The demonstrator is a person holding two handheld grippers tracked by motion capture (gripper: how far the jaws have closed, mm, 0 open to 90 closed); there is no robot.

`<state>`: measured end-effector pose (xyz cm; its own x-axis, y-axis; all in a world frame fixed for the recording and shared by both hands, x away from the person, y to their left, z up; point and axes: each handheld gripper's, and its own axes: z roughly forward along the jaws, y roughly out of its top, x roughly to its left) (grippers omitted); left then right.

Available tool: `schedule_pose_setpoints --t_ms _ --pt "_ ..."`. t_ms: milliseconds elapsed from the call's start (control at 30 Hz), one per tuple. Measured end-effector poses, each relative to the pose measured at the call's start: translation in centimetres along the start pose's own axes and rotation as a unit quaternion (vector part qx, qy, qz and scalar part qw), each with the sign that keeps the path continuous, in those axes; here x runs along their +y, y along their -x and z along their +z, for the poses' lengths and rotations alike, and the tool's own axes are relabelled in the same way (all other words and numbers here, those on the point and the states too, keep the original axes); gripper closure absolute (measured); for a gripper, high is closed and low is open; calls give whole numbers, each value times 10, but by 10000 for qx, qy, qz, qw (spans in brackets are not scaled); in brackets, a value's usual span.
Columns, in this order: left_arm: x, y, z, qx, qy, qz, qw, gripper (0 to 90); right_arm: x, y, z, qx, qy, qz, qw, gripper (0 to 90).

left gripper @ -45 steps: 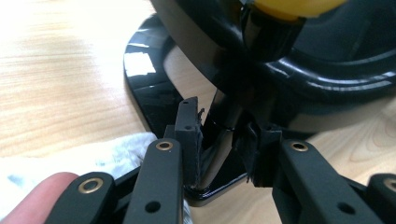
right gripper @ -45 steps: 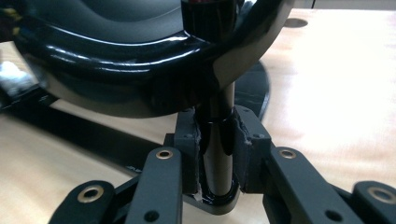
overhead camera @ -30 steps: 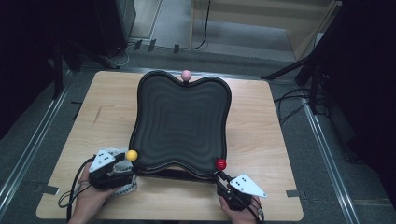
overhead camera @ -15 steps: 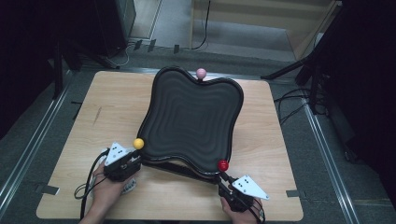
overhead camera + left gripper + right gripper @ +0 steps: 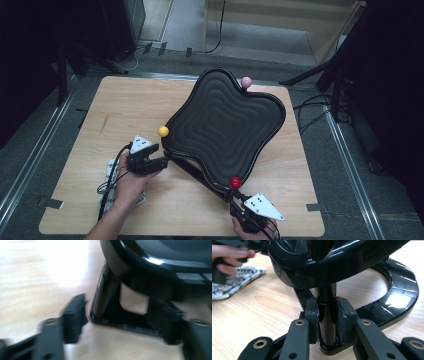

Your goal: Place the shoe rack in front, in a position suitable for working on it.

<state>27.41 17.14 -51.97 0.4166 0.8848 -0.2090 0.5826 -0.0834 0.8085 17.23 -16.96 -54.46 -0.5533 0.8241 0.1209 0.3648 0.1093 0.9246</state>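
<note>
Black tray (image 5: pixel 225 127) on the wooden table (image 5: pixel 90 115) has swung clockwise since a second ago. Right gripper (image 5: pixel 326 322) clamps its stand's post (a pivot, seemingly); left gripper (image 5: pixel 159 164), jaws just reopened around the base corner, looks ready to regrip.

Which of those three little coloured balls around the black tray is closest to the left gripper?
The yellow ball, at the black tray's left corner just above the left gripper. The red ball sits by the right gripper; the pink ball is at the far edge.
</note>
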Motion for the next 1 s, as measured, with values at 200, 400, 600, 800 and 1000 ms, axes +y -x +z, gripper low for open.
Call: schedule_pose_setpoints --t_ms 200,400,600,800,1000 --pt "-11 -14 -51 15 -60 143 9999 164 0 1 1 77 0 54 10000 731" --pt "-28 -55 -104 225 370 -150 9989 142 0 1 1 75 2 78 9999 729" --pt "-58 -67 -108 485 -187 23 9986 254 0 1 3 72 3 67 10000 726" --pt "-52 -56 -123 -592 470 464 9961 856 1 1 4 79 -14 48 10000 726" --pt "-42 -62 -125 -805 1083 796 9876 828 1 2 4 93 -1 25 10000 727"
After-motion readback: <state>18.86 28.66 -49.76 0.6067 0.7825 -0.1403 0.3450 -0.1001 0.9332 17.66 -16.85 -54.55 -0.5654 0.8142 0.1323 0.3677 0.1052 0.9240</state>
